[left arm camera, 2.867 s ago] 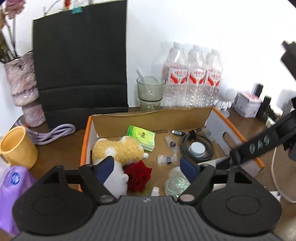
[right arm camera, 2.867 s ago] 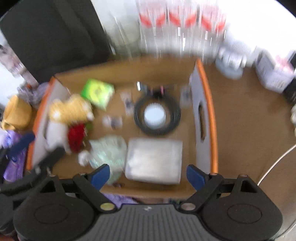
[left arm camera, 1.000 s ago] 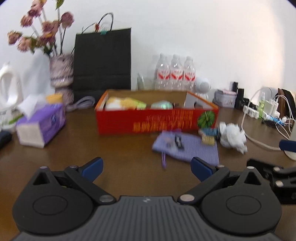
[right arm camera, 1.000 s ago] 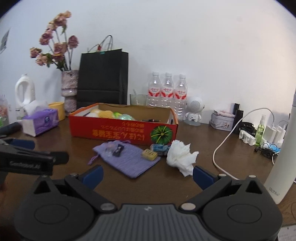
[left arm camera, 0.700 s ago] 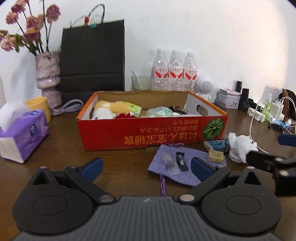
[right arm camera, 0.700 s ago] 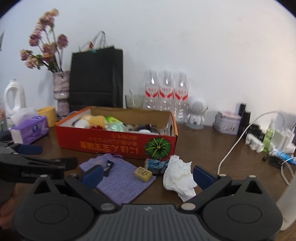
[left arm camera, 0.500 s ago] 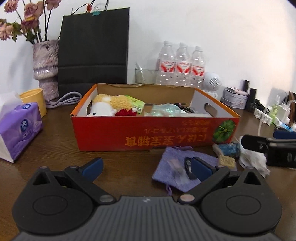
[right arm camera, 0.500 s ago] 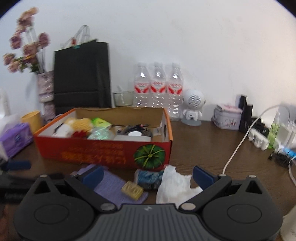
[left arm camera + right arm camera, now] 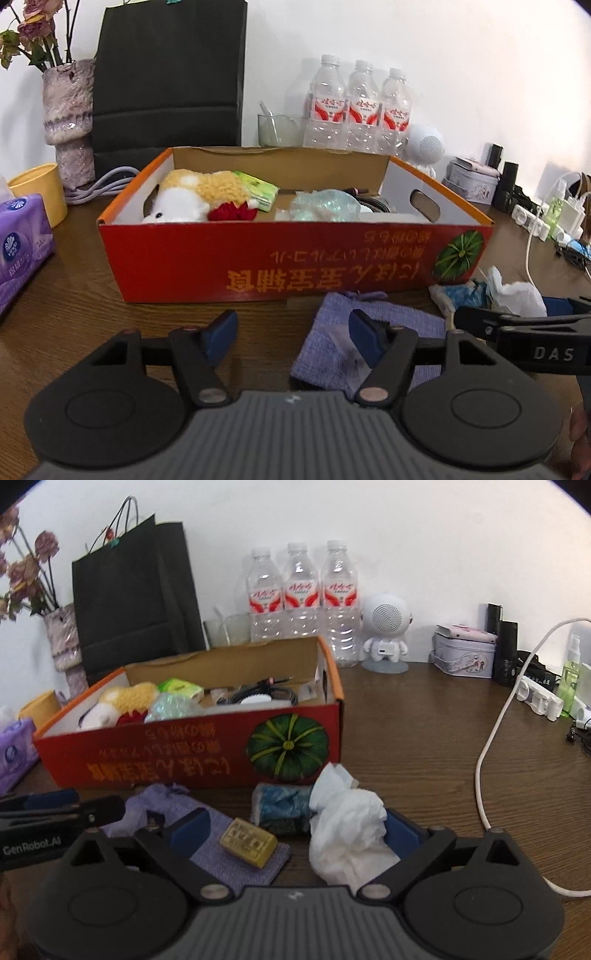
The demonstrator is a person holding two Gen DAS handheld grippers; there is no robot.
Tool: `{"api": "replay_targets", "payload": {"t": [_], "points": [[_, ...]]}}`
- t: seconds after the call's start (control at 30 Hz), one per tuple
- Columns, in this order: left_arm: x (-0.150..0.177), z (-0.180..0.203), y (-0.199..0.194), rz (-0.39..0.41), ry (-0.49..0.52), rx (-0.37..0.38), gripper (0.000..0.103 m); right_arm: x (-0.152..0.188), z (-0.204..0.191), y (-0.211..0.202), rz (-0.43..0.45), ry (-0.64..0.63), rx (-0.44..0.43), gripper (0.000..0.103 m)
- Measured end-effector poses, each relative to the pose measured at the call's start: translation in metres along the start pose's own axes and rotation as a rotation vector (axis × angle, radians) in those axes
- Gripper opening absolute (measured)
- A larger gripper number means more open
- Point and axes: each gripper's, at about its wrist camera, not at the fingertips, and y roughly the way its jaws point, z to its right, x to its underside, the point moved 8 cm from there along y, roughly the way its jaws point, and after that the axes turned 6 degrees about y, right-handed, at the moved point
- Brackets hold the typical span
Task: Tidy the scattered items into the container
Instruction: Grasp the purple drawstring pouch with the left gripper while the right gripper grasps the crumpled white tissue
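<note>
A red cardboard box [image 9: 295, 258] holds a plush toy [image 9: 192, 195], a red flower, a green packet and bubble wrap. In front of it lies a purple pouch [image 9: 402, 325]. My left gripper [image 9: 291, 332] hovers low over the pouch's left edge, its jaws closing with the pads clear of it. My right gripper [image 9: 297, 829] is closing too, around a yellow block [image 9: 248, 842], a blue bundle [image 9: 280, 801] and crumpled white tissue [image 9: 347, 827]. Its pads press on none of them. The box [image 9: 184, 760] stands just behind.
A black paper bag [image 9: 166, 74], three water bottles [image 9: 358, 107], a glass and a vase [image 9: 68, 122] line the wall. A purple tissue pack [image 9: 22, 240] and yellow cup sit left. At right are a white robot figure [image 9: 386, 631], a tin, a power strip and a white cable [image 9: 491, 746].
Both grippers have moved in toward the box and sunk over the scattered items. The left jaws have narrowed markedly, the right jaws slightly.
</note>
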Motion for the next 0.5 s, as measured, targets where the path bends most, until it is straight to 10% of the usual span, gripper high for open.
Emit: {"api": "replay_targets", "payload": {"t": [0.3, 0.5], "points": [[0.002, 0.0, 0.001, -0.014, -0.02, 0.018, 0.038, 0.004, -0.013, -0.006, -0.003, -0.053, -0.039, 0.07], [-0.006, 0.014, -0.012, 0.031, -0.003, 0.077, 0.042, 0.004, -0.014, -0.008, -0.007, -0.052, -0.044, 0.041]]}}
